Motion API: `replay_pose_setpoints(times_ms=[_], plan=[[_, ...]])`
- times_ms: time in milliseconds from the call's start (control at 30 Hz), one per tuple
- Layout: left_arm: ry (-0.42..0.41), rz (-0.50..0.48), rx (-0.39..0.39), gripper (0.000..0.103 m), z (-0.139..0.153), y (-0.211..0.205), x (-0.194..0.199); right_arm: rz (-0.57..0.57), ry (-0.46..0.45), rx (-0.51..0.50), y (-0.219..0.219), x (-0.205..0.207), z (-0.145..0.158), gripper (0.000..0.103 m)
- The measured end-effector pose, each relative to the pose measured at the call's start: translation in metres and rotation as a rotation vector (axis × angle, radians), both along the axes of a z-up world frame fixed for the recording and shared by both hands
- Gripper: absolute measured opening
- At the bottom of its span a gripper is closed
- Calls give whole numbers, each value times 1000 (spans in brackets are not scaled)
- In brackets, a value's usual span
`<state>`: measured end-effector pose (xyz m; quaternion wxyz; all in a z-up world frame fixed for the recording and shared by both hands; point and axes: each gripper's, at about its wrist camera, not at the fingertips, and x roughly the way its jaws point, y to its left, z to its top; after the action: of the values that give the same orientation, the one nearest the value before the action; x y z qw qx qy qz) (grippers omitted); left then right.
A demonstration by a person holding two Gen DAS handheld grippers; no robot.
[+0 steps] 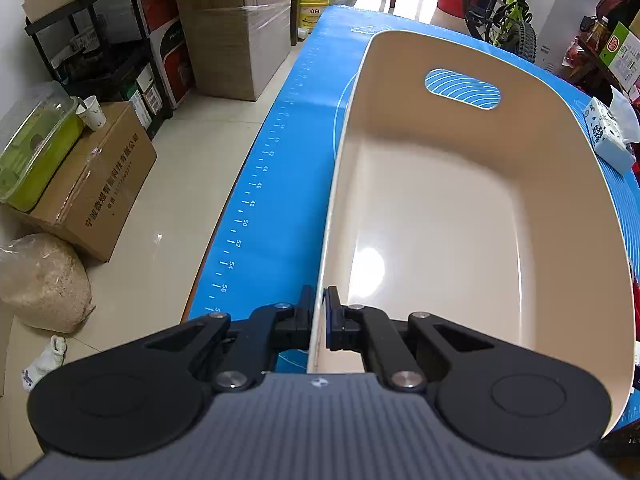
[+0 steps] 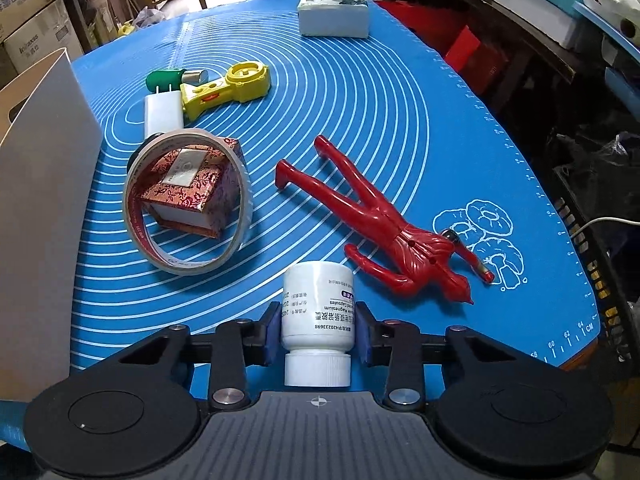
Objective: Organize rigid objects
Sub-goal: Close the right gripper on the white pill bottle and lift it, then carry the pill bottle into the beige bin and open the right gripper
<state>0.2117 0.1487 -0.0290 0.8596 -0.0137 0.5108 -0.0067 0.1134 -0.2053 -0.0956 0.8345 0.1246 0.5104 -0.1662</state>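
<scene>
My left gripper [image 1: 319,312] is shut on the near left rim of an empty beige plastic bin [image 1: 440,216] that stands on the blue mat [image 1: 272,184]. The bin's outer wall [image 2: 44,168] shows at the left of the right wrist view. My right gripper [image 2: 318,326] is shut on a white pill bottle [image 2: 318,308], cap toward the camera. On the mat ahead lie a red action figure [image 2: 376,216], a tape roll [image 2: 188,200] around a patterned red box [image 2: 188,188], a white charger [image 2: 164,112], a yellow toy [image 2: 228,88] and a green plug [image 2: 168,78].
A tissue box [image 2: 334,14] sits at the mat's far edge; it also shows in the left wrist view [image 1: 606,132]. A small pen-like object [image 2: 468,254] lies by the figure. Cardboard boxes [image 1: 92,184], a shelf and a bicycle [image 1: 504,4] stand around the table.
</scene>
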Motion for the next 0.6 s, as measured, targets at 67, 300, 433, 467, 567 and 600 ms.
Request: replay_pose_setpoints(times_ms=[67, 300, 433, 467, 567, 600], plan=[[1, 1, 0, 7, 0, 0, 0, -3, -16, 2, -1, -1, 3, 44], [6, 8, 1, 7, -1, 1, -1, 25, -127, -47, 2, -2, 34, 44], [7, 13, -3, 7, -1, 1, 0, 87, -214, -81, 13, 4, 57, 44], [7, 12, -1, 7, -1, 1, 0, 95, -239, -80, 15, 6, 65, 44], [7, 12, 3, 7, -2, 1, 0, 120, -310, -64, 21, 17, 85, 44], [7, 12, 5, 7, -2, 0, 1, 130, -328, -68, 24, 21, 90, 44]])
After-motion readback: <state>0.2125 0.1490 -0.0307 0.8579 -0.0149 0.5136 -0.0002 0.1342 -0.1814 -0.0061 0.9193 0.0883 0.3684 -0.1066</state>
